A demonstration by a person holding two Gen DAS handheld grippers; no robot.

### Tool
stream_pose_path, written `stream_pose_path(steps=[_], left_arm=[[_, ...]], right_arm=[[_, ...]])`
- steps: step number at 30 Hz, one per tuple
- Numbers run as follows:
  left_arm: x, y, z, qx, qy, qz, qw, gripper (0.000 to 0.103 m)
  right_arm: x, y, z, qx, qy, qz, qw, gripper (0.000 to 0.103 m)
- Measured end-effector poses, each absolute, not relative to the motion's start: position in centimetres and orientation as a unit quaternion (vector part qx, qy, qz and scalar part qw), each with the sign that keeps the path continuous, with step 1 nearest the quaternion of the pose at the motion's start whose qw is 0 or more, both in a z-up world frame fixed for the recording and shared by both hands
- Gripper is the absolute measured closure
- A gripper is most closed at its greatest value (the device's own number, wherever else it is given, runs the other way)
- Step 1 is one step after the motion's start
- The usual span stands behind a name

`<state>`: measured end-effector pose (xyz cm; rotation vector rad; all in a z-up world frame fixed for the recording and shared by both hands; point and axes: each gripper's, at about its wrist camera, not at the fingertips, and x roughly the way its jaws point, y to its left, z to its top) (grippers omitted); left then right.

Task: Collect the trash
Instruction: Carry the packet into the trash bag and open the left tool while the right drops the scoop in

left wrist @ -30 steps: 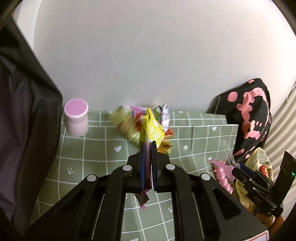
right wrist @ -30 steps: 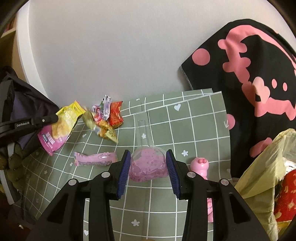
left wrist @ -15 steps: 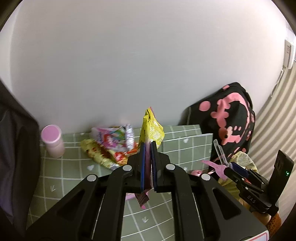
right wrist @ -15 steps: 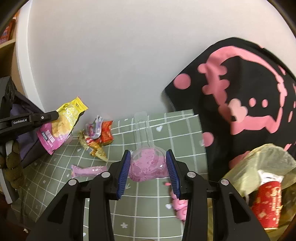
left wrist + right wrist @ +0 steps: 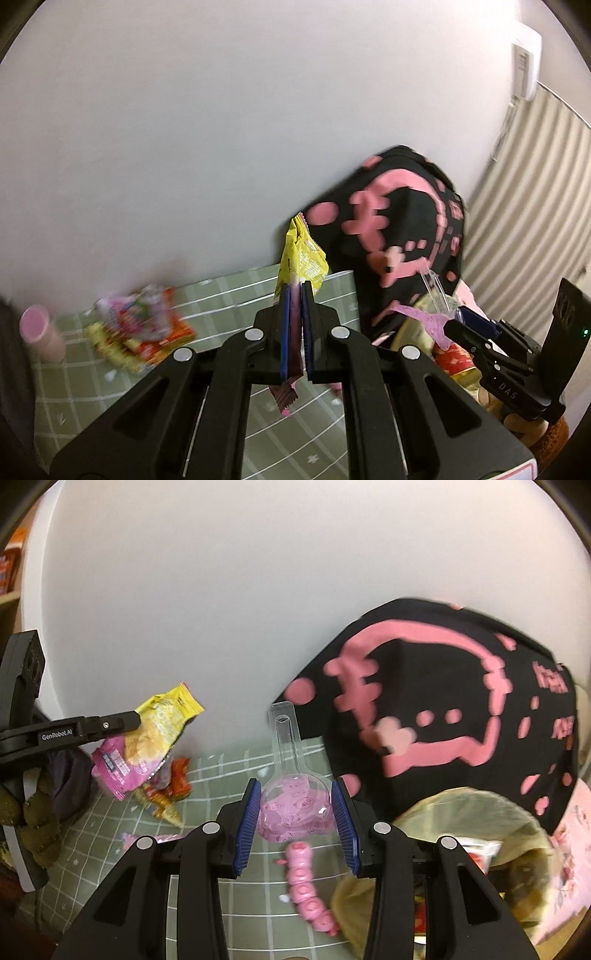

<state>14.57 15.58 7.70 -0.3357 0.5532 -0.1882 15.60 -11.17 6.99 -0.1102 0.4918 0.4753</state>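
Note:
My left gripper (image 5: pixel 294 295) is shut on a yellow and pink snack wrapper (image 5: pixel 301 254), held upright above the green checked tablecloth (image 5: pixel 229 295); it also shows in the right wrist view (image 5: pixel 147 746). My right gripper (image 5: pixel 297 812) is shut on a clear plastic blister pack with a pink backing (image 5: pixel 295 801), also seen in the left wrist view (image 5: pixel 424 314). It hovers near a yellowish trash bag (image 5: pixel 480 812) at the right, which holds rubbish.
A pile of candy wrappers (image 5: pixel 144 325) and a pink bottle (image 5: pixel 40 336) lie at the back left. A pink pig-shaped toy (image 5: pixel 310 886) and a pink wrapper (image 5: pixel 162 838) lie on the cloth. A black and pink bag (image 5: pixel 443 720) stands against the wall.
Both grippers have swung right with their loads. The trash bag has come further into the right wrist view and the wrapper pile has slid left.

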Motion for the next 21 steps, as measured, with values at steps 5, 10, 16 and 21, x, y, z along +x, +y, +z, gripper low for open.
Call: stream_pose_path(steps=[5,10,16,21], left_arm=[[16.5,10.8,9.5,-0.133,0.263,-0.151,0.944,0.097],[18.4,5.6,10.2,-0.103,0.266,-0.207,0.936,0.097],[20.1,0.2,10.0,-0.076,0.279,-0.265,0.92,0.097],[21.0,-4.0,9.6,-0.063,0.292,-0.315,0.901,0.097]], right_arm=[[15.3,-15.0,8.8,-0.045,0.222,0.188,0.956,0.066],[14.8,-19.4,9.7,-0.029,0.21,0.134,0.968,0.066],[13.9,-24.7,9.9,-0.003,0.204,0.066,0.977,0.065],[13.3,-28.0,9.5,0.018,0.209,0.025,0.977,0.065]])
